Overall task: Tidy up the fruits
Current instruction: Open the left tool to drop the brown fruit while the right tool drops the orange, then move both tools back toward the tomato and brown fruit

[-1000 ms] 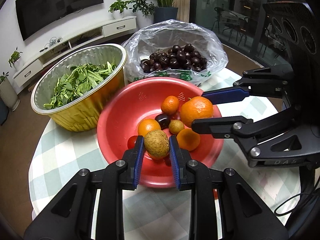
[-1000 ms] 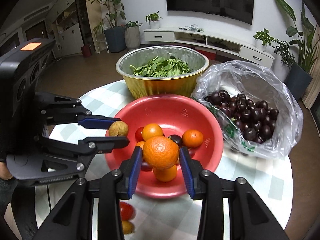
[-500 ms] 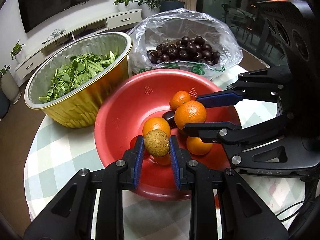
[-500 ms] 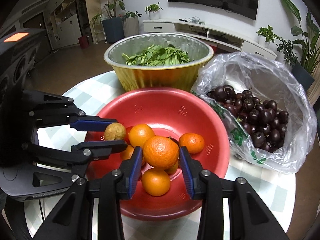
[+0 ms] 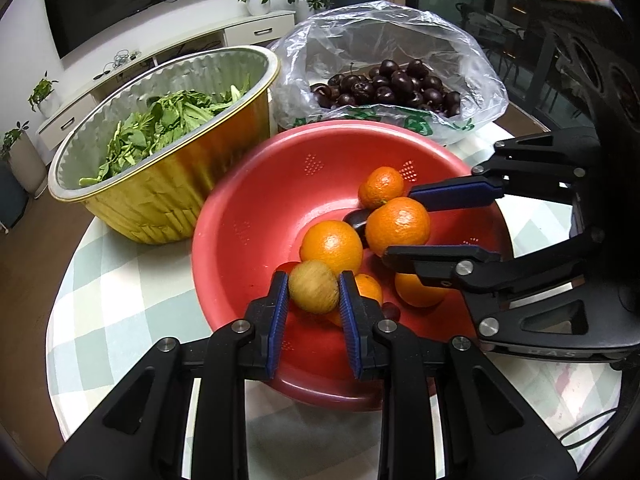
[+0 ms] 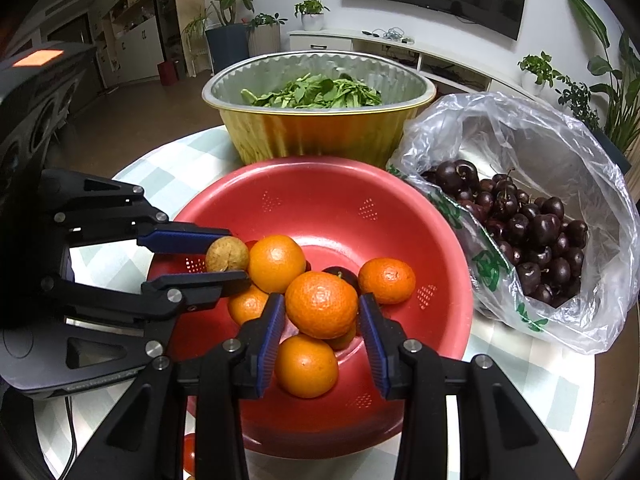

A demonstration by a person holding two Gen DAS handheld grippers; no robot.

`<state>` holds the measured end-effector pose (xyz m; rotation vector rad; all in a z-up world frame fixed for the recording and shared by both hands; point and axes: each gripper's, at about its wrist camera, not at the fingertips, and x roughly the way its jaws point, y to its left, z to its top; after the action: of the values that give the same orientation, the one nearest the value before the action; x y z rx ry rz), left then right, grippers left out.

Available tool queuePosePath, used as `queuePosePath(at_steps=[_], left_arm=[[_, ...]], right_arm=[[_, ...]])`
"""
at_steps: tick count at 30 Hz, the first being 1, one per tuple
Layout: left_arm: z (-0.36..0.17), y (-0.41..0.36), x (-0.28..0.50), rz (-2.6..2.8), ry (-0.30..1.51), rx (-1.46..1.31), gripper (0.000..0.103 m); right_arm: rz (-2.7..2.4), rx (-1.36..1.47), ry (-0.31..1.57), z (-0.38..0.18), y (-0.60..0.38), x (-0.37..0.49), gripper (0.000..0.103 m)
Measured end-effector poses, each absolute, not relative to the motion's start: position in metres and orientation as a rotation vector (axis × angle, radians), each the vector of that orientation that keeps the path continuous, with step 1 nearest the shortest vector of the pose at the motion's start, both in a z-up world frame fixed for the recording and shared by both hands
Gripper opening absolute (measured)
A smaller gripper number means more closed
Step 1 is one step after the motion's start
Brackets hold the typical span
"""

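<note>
A red colander bowl [image 5: 256, 208] [image 6: 332, 196] sits on the checked table and holds several oranges and a dark plum [image 6: 340, 274]. My left gripper [image 5: 313, 292] is shut on a small brown round fruit [image 5: 313, 286], also in the right wrist view [image 6: 226, 254], and holds it low over the bowl's near side. My right gripper [image 6: 322, 308] is shut on an orange [image 6: 321, 304], also in the left wrist view [image 5: 397, 226], just above the other oranges in the bowl.
A gold foil bowl of green leaves [image 5: 160, 120] [image 6: 316, 96] stands behind the red bowl. A clear plastic bag of dark cherries [image 5: 388, 88] [image 6: 532, 228] lies beside it. A small red fruit [image 6: 190, 454] lies on the table by the bowl's near edge.
Both grippers have moved forward and down into the red bowl with their fruits still held. The bowl and its oranges look larger and closer now.
</note>
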<state>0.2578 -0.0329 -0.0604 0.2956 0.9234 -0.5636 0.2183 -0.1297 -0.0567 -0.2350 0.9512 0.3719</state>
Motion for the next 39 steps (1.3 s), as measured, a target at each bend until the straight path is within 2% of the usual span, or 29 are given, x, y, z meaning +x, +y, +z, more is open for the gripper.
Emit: queuePosePath(at_steps=[2,4,10,14,19,24,26,31,34,36,37,39], left_arm=[[-0.059,-0.032,0.258,-0.555,0.918,0.291,0.038],[-0.059,-0.029,0.259,-0.542,0.915,0.291,0.045],[-0.055,-0.026,0.255,-0.549,0.906,0.277,0.045],[-0.049,-0.023,0.251,-0.543,0.889,0.262,0.057],[-0.044,-0.021,0.245,-0.544,0.879,0.254,0.058],[-0.045,-0.018,0.243,-0.538,0.88,0.244,0.059],[-0.045,-0.016,0.241,-0.534,0.876,0.237,0.068],[-0.042,-0.012,0.233,-0.534,0.869,0.23,0.079],[-0.042,-0.009,0.227,-0.537,0.873,0.228,0.079],[-0.041,-0.007,0.221,-0.537,0.873,0.224,0.086],[-0.041,-0.005,0.216,-0.539,0.868,0.219,0.094],[-0.041,-0.002,0.208,-0.547,0.861,0.211,0.096]], right_arm=[[0.371,-0.238,0.951,-0.057,-0.129,0.217,0.041],[0.372,-0.237,0.951,-0.056,-0.129,0.216,0.042],[0.368,-0.233,0.952,-0.055,-0.132,0.216,0.042],[0.366,-0.236,0.95,-0.055,-0.132,0.214,0.042],[0.363,-0.231,0.944,-0.054,-0.133,0.212,0.05],[0.363,-0.229,0.938,-0.051,-0.134,0.21,0.05],[0.362,-0.229,0.936,-0.049,-0.135,0.209,0.05],[0.357,-0.211,0.925,-0.044,-0.139,0.204,0.052],[0.362,-0.193,0.908,-0.039,-0.142,0.195,0.054],[0.364,-0.178,0.894,-0.035,-0.145,0.187,0.055],[0.367,-0.166,0.887,-0.033,-0.147,0.182,0.056],[0.376,-0.14,0.871,-0.029,-0.151,0.17,0.058]])
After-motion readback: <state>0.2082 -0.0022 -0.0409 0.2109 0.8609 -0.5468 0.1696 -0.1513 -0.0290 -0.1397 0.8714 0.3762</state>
